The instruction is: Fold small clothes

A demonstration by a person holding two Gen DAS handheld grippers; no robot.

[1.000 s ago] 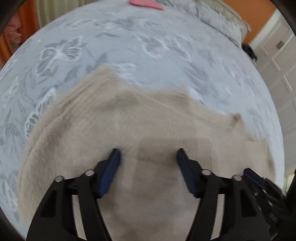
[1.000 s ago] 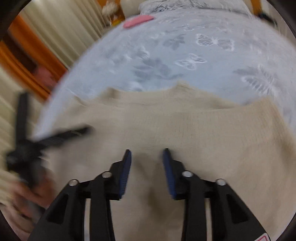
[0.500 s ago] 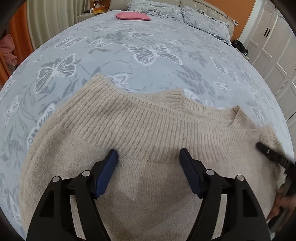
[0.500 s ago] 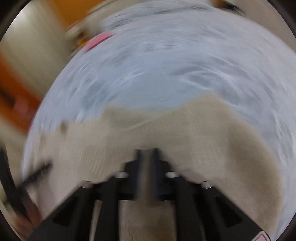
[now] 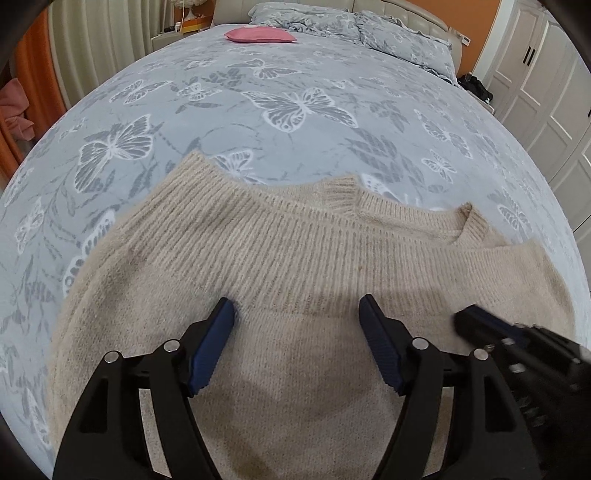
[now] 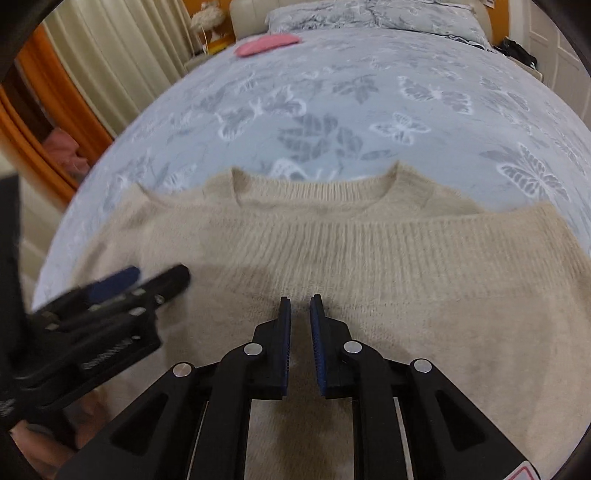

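A beige knit sweater lies on the bed, folded so its ribbed hem lies just below the neckline. My left gripper is open and empty, hovering over the sweater below the ribbed hem. My right gripper has its jaws nearly closed with a narrow gap and nothing between them, above the sweater's middle. The right gripper shows at the lower right of the left wrist view. The left gripper shows at the left of the right wrist view.
The bed has a grey butterfly-print cover. A pink cushion lies far back near the pillows. White wardrobe doors stand to the right, curtains to the left.
The right gripper closed from open to nearly shut and steadied over the sweater. The left gripper stayed open and drew back slightly, showing more of the bed.
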